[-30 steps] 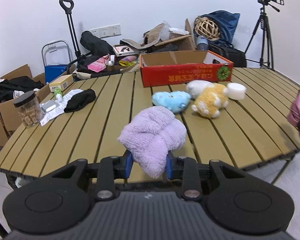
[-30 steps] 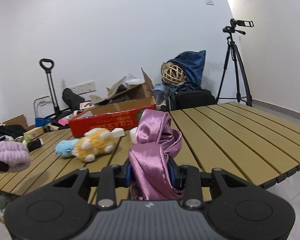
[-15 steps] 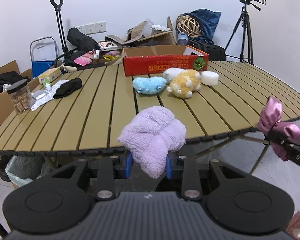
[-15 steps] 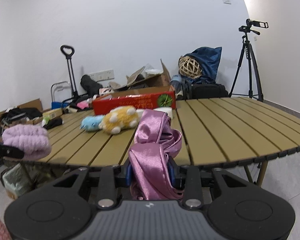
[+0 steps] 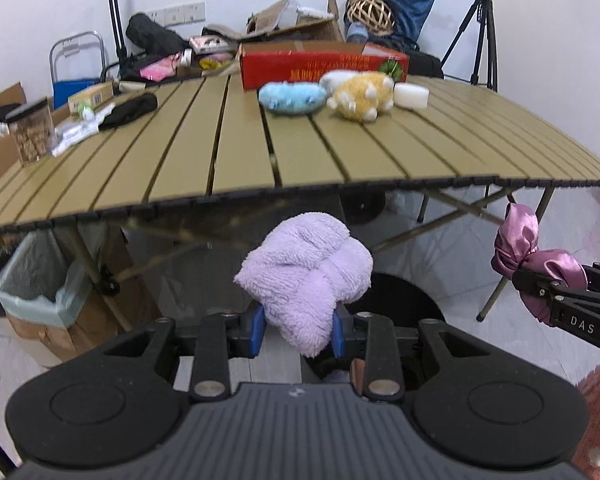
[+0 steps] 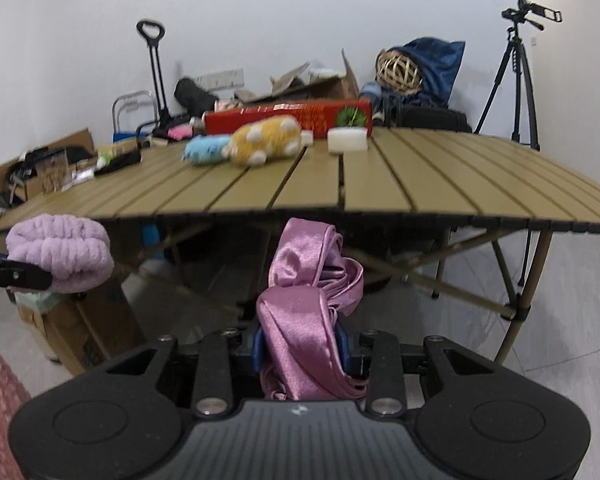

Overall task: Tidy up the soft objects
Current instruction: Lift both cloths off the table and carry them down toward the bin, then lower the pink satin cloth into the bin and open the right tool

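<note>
My left gripper (image 5: 298,330) is shut on a fluffy lilac cloth (image 5: 306,268), held in front of and below the slatted table's near edge (image 5: 260,192). My right gripper (image 6: 299,346) is shut on a pink satin cloth (image 6: 306,312), also below the table edge (image 6: 380,210). Each gripper shows in the other's view: the right one with the satin cloth (image 5: 536,258) at the right, the left one with the lilac cloth (image 6: 60,248) at the left. On the table lie a blue plush (image 5: 292,97), a yellow plush (image 5: 362,96) and a white sponge block (image 5: 410,96).
A red cardboard box (image 5: 322,64) stands at the table's far side. A black cloth (image 5: 130,110), a jar (image 5: 32,130) and papers sit at the left. Under the table are a lined bin (image 5: 40,280), a dark round container (image 5: 400,304) and table legs. A tripod (image 5: 480,32) stands behind.
Both grippers have pulled back from above the tabletop and dropped below its near edge, still carrying their cloths. The table items have not moved.
</note>
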Demonstrator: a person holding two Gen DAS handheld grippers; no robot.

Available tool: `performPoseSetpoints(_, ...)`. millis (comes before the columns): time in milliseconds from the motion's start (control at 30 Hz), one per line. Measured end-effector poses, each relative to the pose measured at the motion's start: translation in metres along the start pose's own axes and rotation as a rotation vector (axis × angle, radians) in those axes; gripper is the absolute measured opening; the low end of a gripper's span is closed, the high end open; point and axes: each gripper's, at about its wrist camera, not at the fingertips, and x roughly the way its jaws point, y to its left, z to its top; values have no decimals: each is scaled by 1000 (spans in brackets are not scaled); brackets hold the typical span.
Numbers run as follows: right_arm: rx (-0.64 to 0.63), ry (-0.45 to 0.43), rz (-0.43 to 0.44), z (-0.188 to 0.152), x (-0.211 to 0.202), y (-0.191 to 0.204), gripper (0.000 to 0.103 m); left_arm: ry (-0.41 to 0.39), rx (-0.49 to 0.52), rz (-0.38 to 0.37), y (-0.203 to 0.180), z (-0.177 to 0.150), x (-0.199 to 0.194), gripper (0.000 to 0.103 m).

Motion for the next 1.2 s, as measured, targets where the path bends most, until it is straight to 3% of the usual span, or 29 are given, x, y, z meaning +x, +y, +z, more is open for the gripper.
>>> performPoseSetpoints(467, -72, 245, 0, -41, 29, 34, 33, 94, -32, 5, 13, -34, 31, 32)
performPoseSetpoints(700, -34, 370, -38, -51, 53, 34, 33, 137, -51, 24, 22, -46, 46, 32)
performPoseSetpoints(1200, 5, 433, -30, -42, 94, 41, 33, 196, -105, 46, 38, -51, 65, 32)
